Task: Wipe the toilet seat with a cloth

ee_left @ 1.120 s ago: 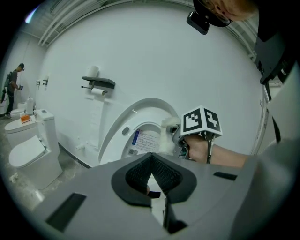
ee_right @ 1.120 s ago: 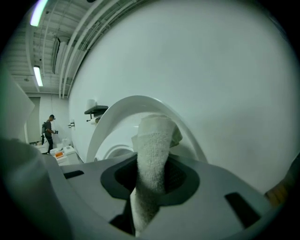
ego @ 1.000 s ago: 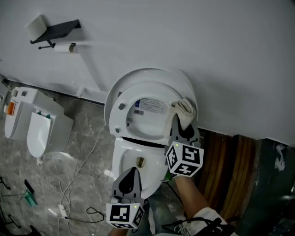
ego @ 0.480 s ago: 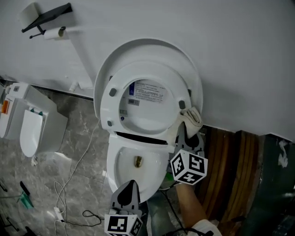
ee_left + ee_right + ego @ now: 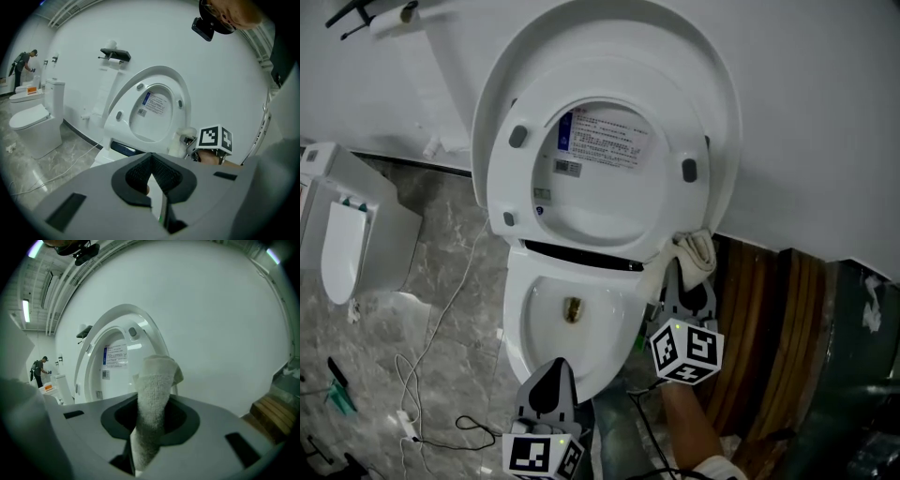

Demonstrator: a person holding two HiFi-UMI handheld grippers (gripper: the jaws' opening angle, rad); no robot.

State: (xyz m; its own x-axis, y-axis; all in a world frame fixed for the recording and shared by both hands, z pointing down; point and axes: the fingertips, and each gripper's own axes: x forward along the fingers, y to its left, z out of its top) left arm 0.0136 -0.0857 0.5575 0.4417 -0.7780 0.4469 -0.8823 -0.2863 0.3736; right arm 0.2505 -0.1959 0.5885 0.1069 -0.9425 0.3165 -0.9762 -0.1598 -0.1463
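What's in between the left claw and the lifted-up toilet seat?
The open toilet bowl lies between the left claw and the raised toilet seat; the head view shows it.

Bright even indoor light, soft shadows, gripper views fisheye-warped, dark corners

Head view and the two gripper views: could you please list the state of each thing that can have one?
toilet lid: raised against the wall
toilet seat: raised, leaning on the lid
cloth: bunched, by the seat's lower right edge
right gripper: shut on the cloth
left gripper: shut, empty
second toilet: lid down
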